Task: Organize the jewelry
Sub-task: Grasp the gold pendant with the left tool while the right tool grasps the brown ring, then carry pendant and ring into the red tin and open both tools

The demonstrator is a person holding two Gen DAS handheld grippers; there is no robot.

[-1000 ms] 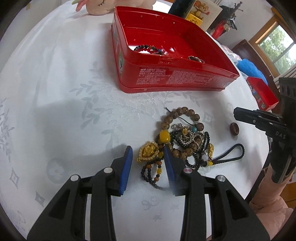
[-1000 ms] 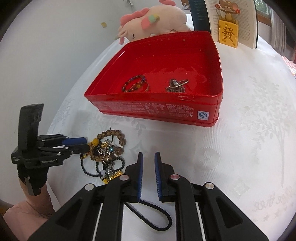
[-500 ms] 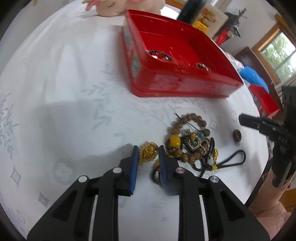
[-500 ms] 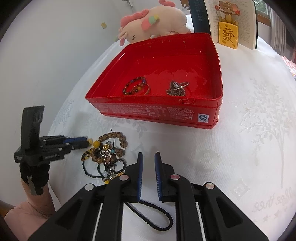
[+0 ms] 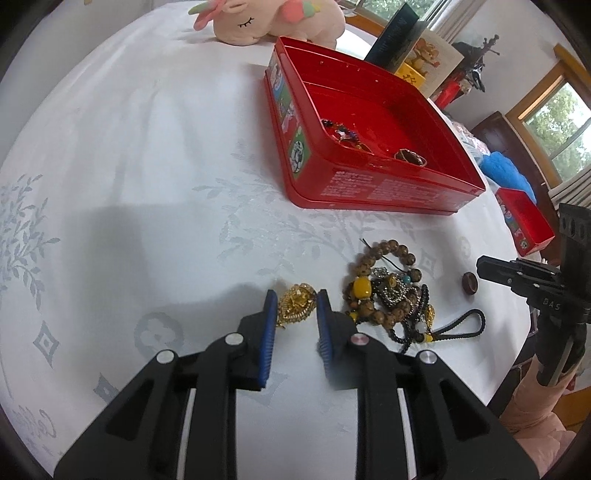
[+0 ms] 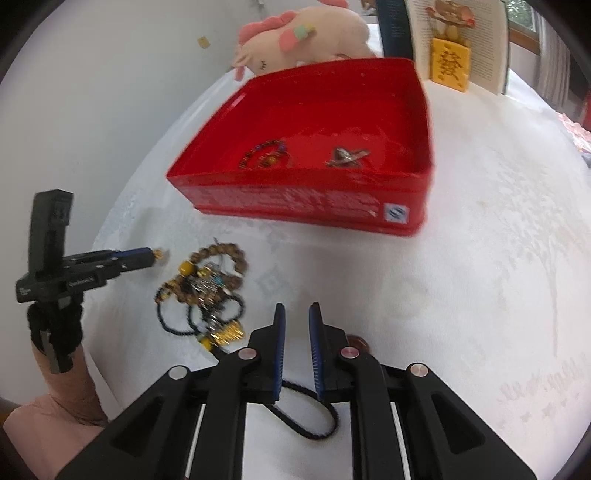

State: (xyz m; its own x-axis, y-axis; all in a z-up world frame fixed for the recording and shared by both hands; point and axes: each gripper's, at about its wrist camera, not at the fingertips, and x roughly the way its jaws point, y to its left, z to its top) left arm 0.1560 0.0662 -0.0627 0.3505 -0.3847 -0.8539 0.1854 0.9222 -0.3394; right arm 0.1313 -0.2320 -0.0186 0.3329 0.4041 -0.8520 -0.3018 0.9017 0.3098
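Note:
My left gripper [image 5: 296,305] is shut on a gold filigree pendant [image 5: 297,304], held just left of the tangled jewelry pile [image 5: 388,291] of wooden beads, black beads and metal charms on the white tablecloth. In the right wrist view the left gripper [image 6: 149,254] shows the gold piece at its tip, beside the pile [image 6: 207,288]. My right gripper [image 6: 295,314] hovers near the pile, its jaws drawn almost together and holding nothing. The red tin [image 5: 369,188] behind holds a bead bracelet [image 5: 340,133] and a ring [image 5: 410,157].
A black cord loop [image 6: 306,424] lies under my right gripper, and a small brown ring [image 5: 470,282] lies right of the pile. A pink plush toy [image 5: 273,18] and an open book [image 6: 450,62] stand behind the tin [image 6: 295,206]. A small red lid [image 5: 524,221] sits at the table's right edge.
The left gripper's jaws closed on the gold pendant and drew it left, out of the pile. The right gripper kept still.

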